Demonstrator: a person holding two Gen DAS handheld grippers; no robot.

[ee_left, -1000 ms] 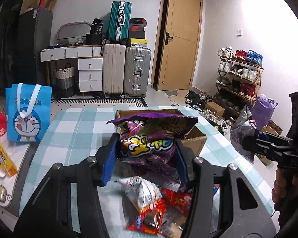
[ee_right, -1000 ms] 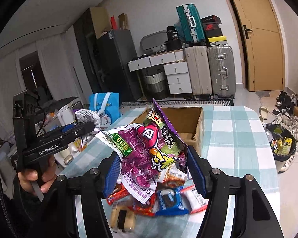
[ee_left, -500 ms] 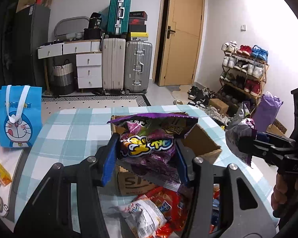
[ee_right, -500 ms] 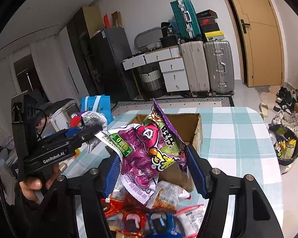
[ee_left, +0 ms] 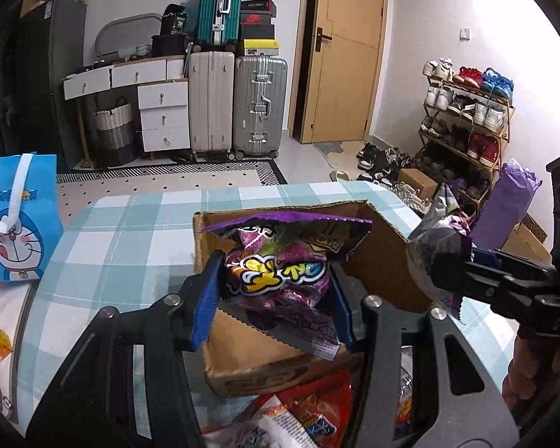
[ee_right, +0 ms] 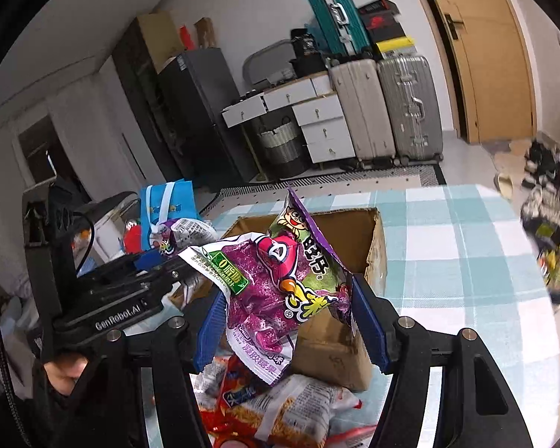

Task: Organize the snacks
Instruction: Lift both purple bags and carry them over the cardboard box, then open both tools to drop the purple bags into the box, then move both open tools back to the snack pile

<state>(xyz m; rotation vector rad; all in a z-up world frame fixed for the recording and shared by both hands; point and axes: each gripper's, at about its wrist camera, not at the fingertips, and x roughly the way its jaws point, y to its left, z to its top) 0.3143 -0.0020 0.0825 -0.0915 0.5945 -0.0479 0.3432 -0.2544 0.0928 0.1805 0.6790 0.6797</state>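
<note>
My left gripper (ee_left: 276,272) is shut on a purple snack bag (ee_left: 280,272), held just over the near edge of an open cardboard box (ee_left: 384,235). My right gripper (ee_right: 287,291) is shut on a second purple snack bag (ee_right: 276,280), which hangs in front of the same box (ee_right: 358,231). Each gripper also shows in the other view: the right one (ee_left: 451,261) with its bag (ee_left: 436,235) at the box's right wall, the left one (ee_right: 168,257) with its bag (ee_right: 184,229) left of the box. Several loose snack packs (ee_right: 280,410) lie on the table below both grippers.
A checked blue and white cloth (ee_left: 130,231) covers the table. A blue cartoon tote bag (ee_left: 15,220) stands at its left edge. Suitcases (ee_left: 235,104), drawers, a door and a shoe rack (ee_left: 466,112) line the room behind. A purple sack (ee_left: 511,201) stands on the floor at right.
Both grippers have moved forward and slightly down toward the box, each with its purple bag. The box looms nearer and the loose snacks have slid to the bottom of both views.
</note>
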